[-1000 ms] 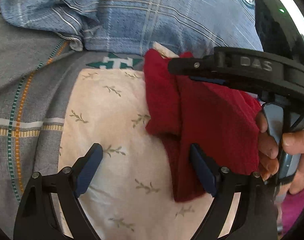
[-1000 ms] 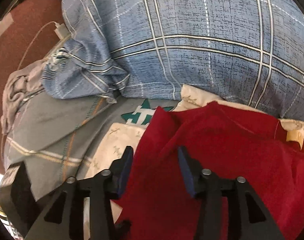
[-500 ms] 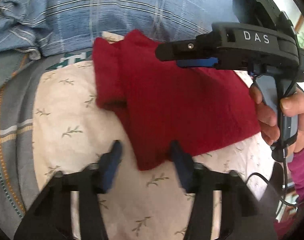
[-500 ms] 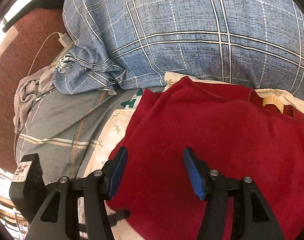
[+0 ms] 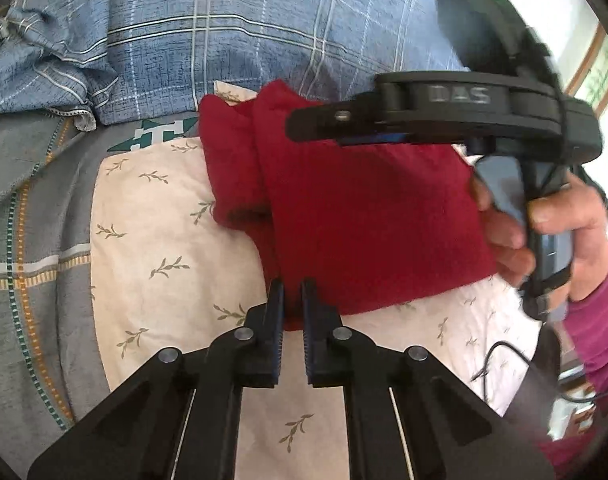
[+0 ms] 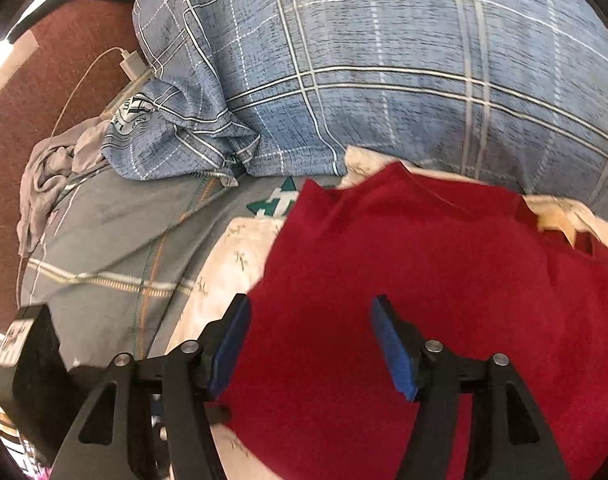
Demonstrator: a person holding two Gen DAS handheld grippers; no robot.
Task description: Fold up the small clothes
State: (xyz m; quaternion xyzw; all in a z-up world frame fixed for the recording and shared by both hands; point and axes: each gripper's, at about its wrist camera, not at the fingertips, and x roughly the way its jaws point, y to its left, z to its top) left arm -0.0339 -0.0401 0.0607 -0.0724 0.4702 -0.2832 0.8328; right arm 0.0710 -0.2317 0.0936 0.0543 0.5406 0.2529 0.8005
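Left gripper (image 5: pixel 291 300) just pinched shut on near corner of red top (image 5: pixel 368 216); was open half second ago. So fold grab is on. Right gripper (image 6: pixel 310 344) hovering open over top. Top lies on cream pillow (image 5: pixel 155 240), blue pillow (image 6: pixel 384 72) crowding far edge; open room toward left.

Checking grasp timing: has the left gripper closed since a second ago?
Yes. The left gripper was wide open over the cream cloth; now its fingers are pinched on the near corner of the red garment.
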